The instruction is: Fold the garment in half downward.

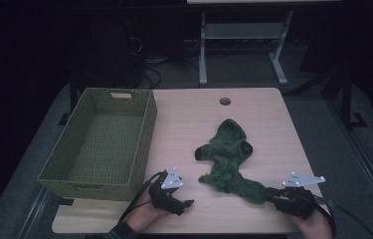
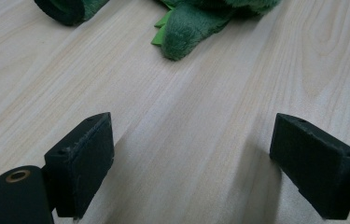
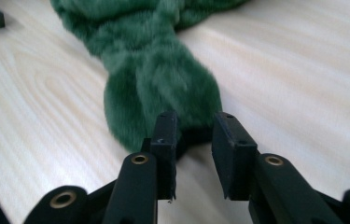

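Right gripper (image 1: pixel 273 193) sits at the near right edge of the table (image 1: pixel 268 107), jaws a narrow gap apart. In the right gripper view the same gripper (image 3: pixel 193 135) has its two black pads just at the tip of one sleeve of the green fleece hoodie (image 3: pixel 154 70); the pads do not press on the cloth, and the gap between them looks bare apart from a dark bit of cuff right at their tips. Left gripper (image 1: pixel 188 203) rests near the front edge, in a hand, jaws wide. In the left gripper view it (image 2: pixel 191 158) has bare wood between its two pads, with the hoodie (image 2: pixel 186 32) well ahead at the top of the picture.

Counts: two grippers, one in each hand, each with a grey three-cornered plate on top. One hoodie (image 1: pixel 229 159), small and fuzzy, lies spread on the right half of the tabletop, hood pointing away from the person, one sleeve stretched toward the right gripper. One green woven basket (image 1: pixel 141 132) stands on the left part of the table, well apart from the hoodie. One round cable hole (image 1: pixel 225 101) sits near the far edge.
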### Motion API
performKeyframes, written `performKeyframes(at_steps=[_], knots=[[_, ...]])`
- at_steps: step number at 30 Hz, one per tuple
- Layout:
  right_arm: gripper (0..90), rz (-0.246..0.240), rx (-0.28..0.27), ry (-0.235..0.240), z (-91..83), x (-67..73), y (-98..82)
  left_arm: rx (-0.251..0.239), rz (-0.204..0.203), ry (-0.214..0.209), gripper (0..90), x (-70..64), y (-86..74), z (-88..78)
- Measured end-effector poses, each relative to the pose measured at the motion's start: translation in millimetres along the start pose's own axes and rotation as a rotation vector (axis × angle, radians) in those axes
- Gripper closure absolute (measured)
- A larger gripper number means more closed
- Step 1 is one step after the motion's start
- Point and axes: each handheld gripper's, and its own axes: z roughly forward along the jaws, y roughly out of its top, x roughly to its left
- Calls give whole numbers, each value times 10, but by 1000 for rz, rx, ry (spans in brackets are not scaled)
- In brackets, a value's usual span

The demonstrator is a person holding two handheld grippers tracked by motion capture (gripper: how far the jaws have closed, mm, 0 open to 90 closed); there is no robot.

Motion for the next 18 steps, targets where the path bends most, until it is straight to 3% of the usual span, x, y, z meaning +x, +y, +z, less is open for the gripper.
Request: performKeyframes(at_steps=[6, 11, 12, 13, 18], knots=[[662, 7, 10, 41, -43, 48, -129, 0, 0, 0, 130, 0, 1, 1], [681, -4, 28, 58, 6, 79, -123, 0, 0, 1, 130, 1, 1, 1], [705, -6, 30, 62, 20, 80, -118, 0, 0, 1, 130, 1, 1, 1], [804, -13, 29, 69, 30, 75, -112, 0, 0, 1, 130, 1, 1, 2], [852, -4, 6, 70, -7, 33, -100, 0, 0, 1, 130, 1, 1, 2]])
